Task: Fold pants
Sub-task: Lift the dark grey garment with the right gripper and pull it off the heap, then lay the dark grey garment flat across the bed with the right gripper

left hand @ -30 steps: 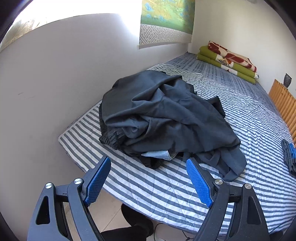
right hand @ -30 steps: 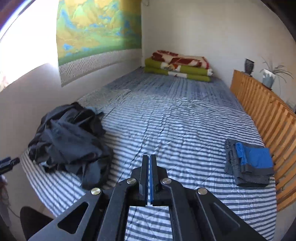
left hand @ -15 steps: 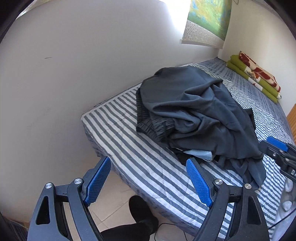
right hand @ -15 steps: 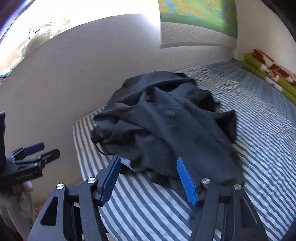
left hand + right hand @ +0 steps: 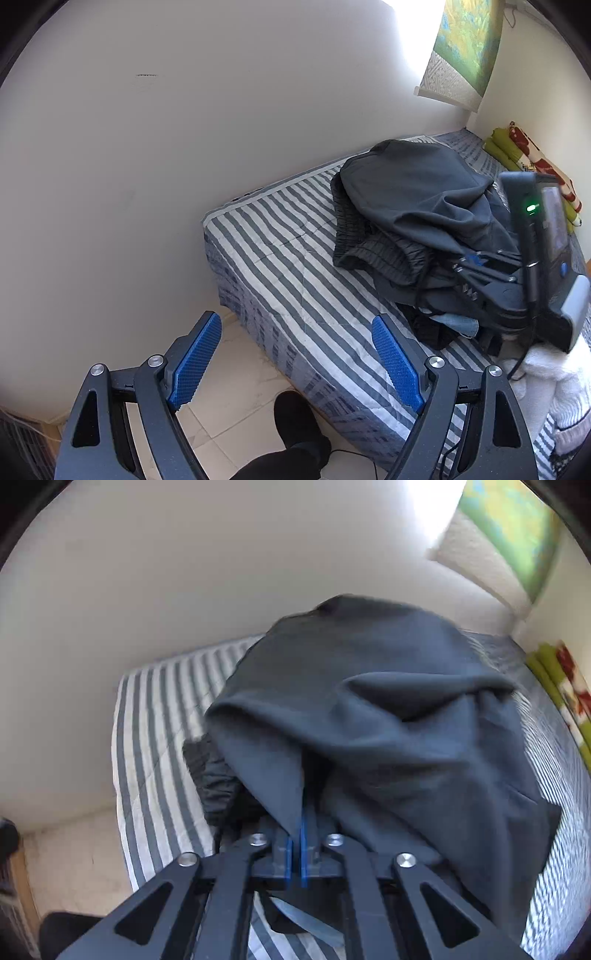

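A crumpled pile of dark grey pants (image 5: 417, 206) lies on the near corner of the striped bed (image 5: 280, 254), its ribbed waistband (image 5: 384, 254) facing me. My left gripper (image 5: 295, 363) is open and holds nothing; it hovers over the bed's edge, short of the pile. My right gripper (image 5: 467, 264) reaches into the pile from the right. In the right wrist view the pants (image 5: 369, 720) fill the frame, and my right gripper (image 5: 300, 823) is shut on a fold of the dark fabric. A light blue cloth (image 5: 295, 915) peeks out under the pile.
A white wall (image 5: 184, 147) runs along the bed's far side. Pale floor tiles (image 5: 236, 406) and a person's black-clad foot (image 5: 299, 421) lie below the left gripper. Folded green and red blankets (image 5: 517, 151) sit at the bed's far end, under a wall map (image 5: 465, 48).
My right gripper has moved into the pile and shut on a fold of the pants. The left gripper has swung left toward the bed's corner and stays open.
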